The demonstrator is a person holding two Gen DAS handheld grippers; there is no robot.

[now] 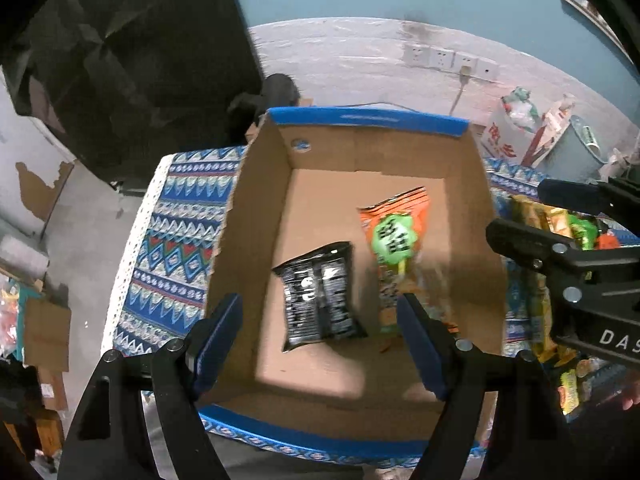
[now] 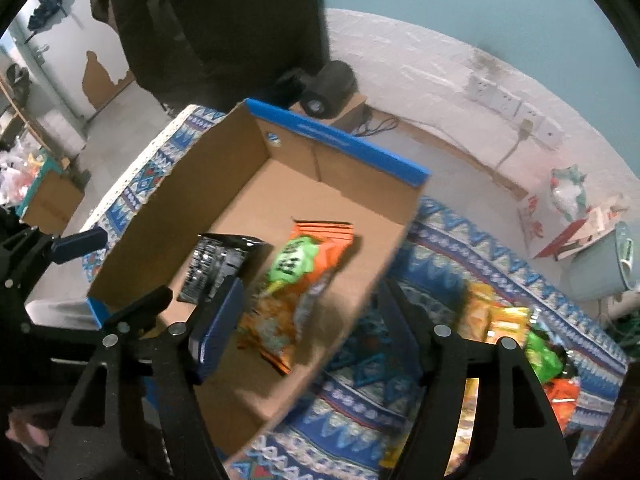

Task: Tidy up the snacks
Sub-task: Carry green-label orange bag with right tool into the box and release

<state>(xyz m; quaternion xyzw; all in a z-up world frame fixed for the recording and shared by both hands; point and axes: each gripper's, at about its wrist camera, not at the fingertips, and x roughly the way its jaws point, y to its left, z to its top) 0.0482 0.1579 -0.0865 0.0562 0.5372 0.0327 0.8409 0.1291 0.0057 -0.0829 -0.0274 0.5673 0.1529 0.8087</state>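
I see the worktop [image 1: 176, 240] carrying a cardboard box [image 1: 260, 184]; an orange packet [image 1: 396, 236] and black packet [image 1: 316, 292] lie inside. My left gripper [image 1: 320, 344] and right gripper [image 2: 308, 320] both gape wide, empty.

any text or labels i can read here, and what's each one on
"DAS": white letters on the right gripper body, cut off at the frame edge.
Orange snack bag: dark characters on a green patch, too blurred to read.
Black snack packet: white print, unreadable.
Cardboard box: blue rim print, too faint.
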